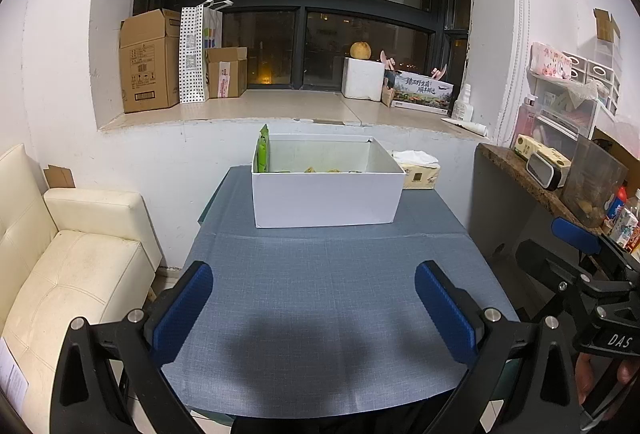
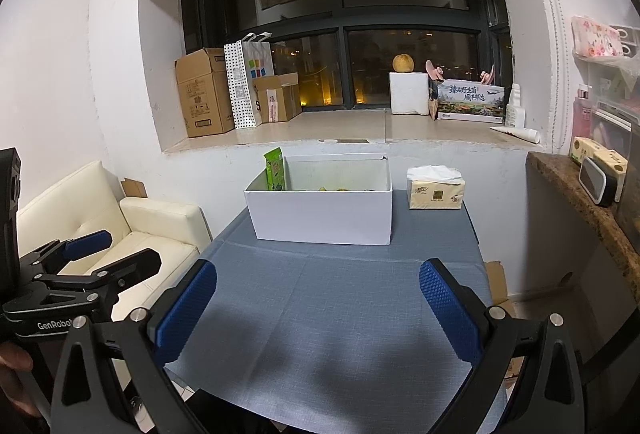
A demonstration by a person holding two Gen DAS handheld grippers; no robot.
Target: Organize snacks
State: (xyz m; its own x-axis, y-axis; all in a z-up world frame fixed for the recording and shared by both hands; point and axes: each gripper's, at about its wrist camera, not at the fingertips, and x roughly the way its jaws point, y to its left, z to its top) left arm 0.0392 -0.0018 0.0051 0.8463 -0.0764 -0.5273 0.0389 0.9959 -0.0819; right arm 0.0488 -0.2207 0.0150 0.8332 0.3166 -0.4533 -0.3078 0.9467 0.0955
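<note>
A white open box [image 1: 326,198] [image 2: 320,212] stands at the far end of a blue-clothed table [image 1: 328,290] [image 2: 332,306]. A green snack packet [image 1: 262,150] [image 2: 275,170] stands upright against its left inner wall. Other snacks lie low inside, mostly hidden by the front wall. My left gripper [image 1: 314,310] is open and empty above the near part of the table. My right gripper [image 2: 318,310] is open and empty too, at about the same distance from the box. Each gripper shows at the edge of the other's view.
A tissue pack [image 1: 418,170] [image 2: 435,188] sits right of the box. A cream sofa [image 1: 68,274] stands left of the table. A stone counter [image 2: 576,194] with small items runs along the right. Cardboard boxes [image 1: 150,60] and a paper bag sit on the window sill.
</note>
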